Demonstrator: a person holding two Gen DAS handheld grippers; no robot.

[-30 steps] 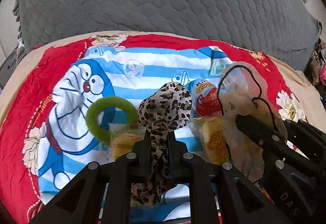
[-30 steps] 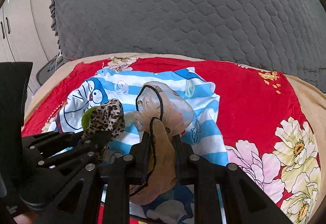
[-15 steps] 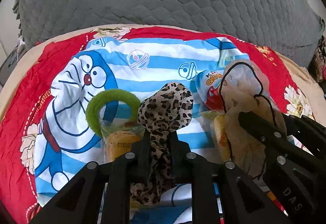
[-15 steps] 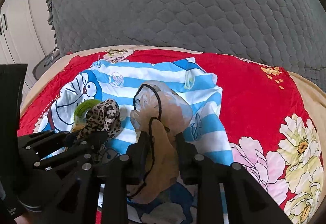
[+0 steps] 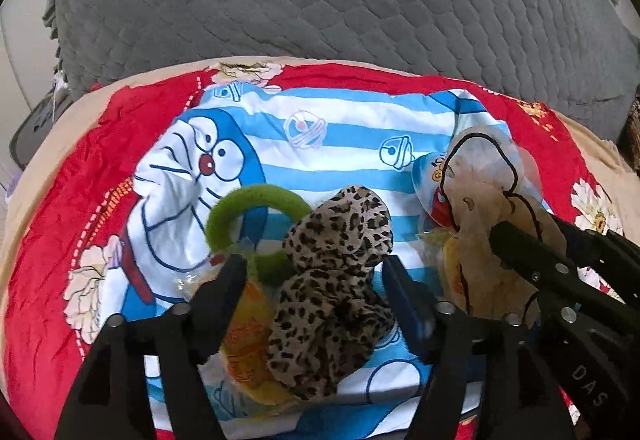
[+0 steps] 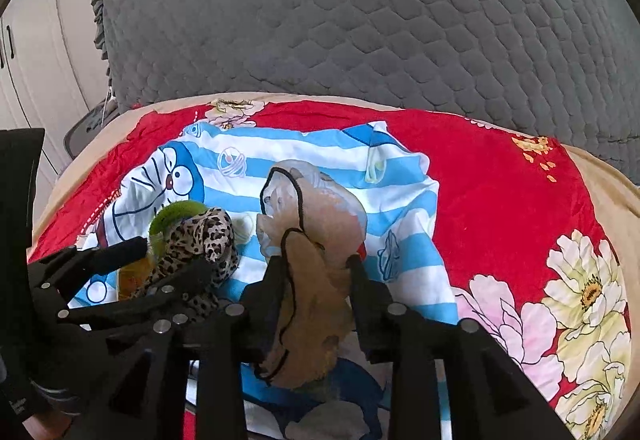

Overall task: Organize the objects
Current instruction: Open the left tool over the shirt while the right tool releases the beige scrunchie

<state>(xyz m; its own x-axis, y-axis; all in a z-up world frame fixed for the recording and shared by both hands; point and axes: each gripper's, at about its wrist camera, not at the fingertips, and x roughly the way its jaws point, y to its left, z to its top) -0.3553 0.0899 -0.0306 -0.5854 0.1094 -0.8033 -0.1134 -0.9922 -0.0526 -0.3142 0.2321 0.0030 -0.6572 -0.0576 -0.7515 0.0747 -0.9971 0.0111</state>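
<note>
One leopard scrunchie [image 5: 336, 280] between spread left tongs [image 5: 314, 276]; snack packets [image 5: 248, 336] perhaps two.
</note>
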